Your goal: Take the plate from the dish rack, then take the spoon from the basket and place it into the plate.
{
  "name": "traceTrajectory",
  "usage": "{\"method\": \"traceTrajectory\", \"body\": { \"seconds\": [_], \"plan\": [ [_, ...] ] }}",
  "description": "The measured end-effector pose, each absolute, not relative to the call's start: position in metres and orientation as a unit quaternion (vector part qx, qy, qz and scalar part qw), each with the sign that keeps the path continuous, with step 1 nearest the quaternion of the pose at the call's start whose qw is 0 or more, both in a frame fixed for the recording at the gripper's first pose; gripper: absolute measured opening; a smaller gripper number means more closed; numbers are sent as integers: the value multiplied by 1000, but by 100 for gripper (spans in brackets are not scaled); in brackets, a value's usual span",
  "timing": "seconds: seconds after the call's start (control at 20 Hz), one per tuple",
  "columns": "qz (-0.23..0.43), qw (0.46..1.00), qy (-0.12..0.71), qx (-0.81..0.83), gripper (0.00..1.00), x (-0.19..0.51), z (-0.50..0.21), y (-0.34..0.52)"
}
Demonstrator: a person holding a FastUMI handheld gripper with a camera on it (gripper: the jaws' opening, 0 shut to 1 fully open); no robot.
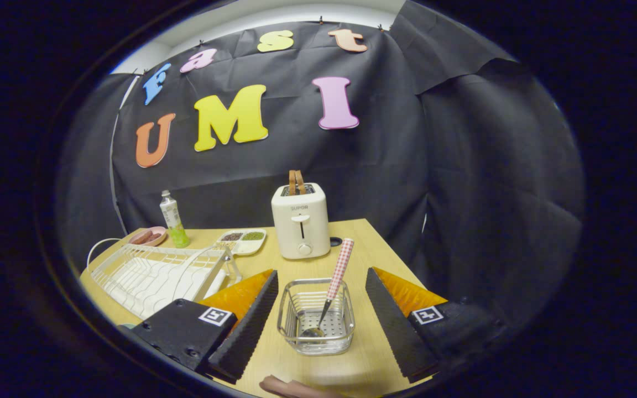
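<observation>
The fingers (318,326) stand wide apart, holding nothing, flanking the square wire-mesh metal basket (316,323) where a checked-handled metal spoon (334,287) leans, on the wooden bench (363,249).

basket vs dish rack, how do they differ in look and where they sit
The basket is small, boxy and silvery, with tall wire walls and a perforated floor; the dish rack is white, wide and low. The basket sits between the open fingers; the dish rack lies off to their left. The basket holds a spoon leaning up out of it, its handle checked; I can't tell what sits in the dish rack. Both are wire and rest on the wooden table.
</observation>
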State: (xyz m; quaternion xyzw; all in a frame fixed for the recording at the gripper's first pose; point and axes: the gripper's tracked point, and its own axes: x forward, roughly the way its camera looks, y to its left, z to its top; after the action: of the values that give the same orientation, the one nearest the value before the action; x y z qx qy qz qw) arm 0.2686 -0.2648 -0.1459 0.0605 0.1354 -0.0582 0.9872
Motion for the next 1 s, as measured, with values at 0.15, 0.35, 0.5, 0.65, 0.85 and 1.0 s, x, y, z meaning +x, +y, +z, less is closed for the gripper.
{"method": "traceTrajectory", "body": {
  "seconds": [0.15, 0.35, 0.5, 0.65, 0.85, 1.0],
  "plan": [
    [-45, 981, 169, 81, 100, 296, -155, -274],
    [-39, 975, 185, 118, 92, 328, -158, -283],
    [-26, 974, 189, 121, 66, 341, -162, -278],
    [-18, 973, 199, 120, 32, 343, -167, -277],
    [-31, 979, 154, 127, 14, 337, -148, -280],
    [-37, 984, 116, 129, 14, 328, -125, -281]
  ]
}}
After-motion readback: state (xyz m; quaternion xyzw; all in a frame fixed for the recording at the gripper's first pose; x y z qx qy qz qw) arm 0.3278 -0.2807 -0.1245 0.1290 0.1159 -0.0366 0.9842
